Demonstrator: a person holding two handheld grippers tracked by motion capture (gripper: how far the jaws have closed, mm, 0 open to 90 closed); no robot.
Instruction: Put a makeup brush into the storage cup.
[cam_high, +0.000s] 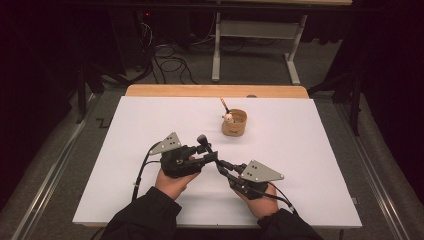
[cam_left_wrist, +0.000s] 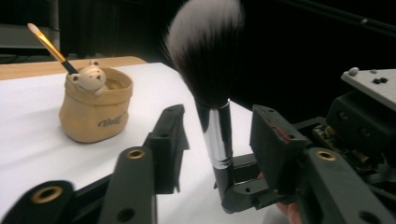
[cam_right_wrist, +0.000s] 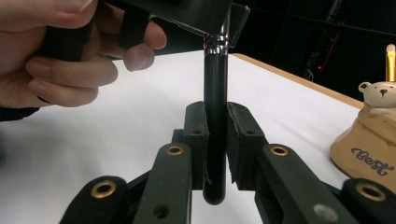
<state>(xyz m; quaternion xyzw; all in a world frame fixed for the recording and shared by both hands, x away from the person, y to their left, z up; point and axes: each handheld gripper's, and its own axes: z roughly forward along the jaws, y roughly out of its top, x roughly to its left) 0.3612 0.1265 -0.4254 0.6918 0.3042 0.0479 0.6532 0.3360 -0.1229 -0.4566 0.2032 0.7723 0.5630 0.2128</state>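
Pot (cam_right_wrist: 371, 144) lettering "Best", partly visible

The room is dark. A white table (cam_high: 310, 165) sits on a grey floor (cam_high: 55, 165). At 12 o'clock stands a grey frame (cam_high: 255, 30); at 11 o'clock, black cables (cam_high: 167, 62).

There is one big makeup brush (cam_left_wrist: 210, 79) with a fluffy head that is dark with a white tip. There is one small brush (cam_left_wrist: 49, 46) with a gold handle, and it stands in the pot. That makes two brushes. There is one tan pot (cam_high: 234, 123) that looks like a little sack. One tiny bear (cam_left_wrist: 88, 77) sits on its rim. There are two grippers, the left gripper (cam_high: 207, 150) and the right gripper (cam_high: 224, 169), and each has two black jaws. Two hands hold them. There is one white bench (cam_high: 310, 165).
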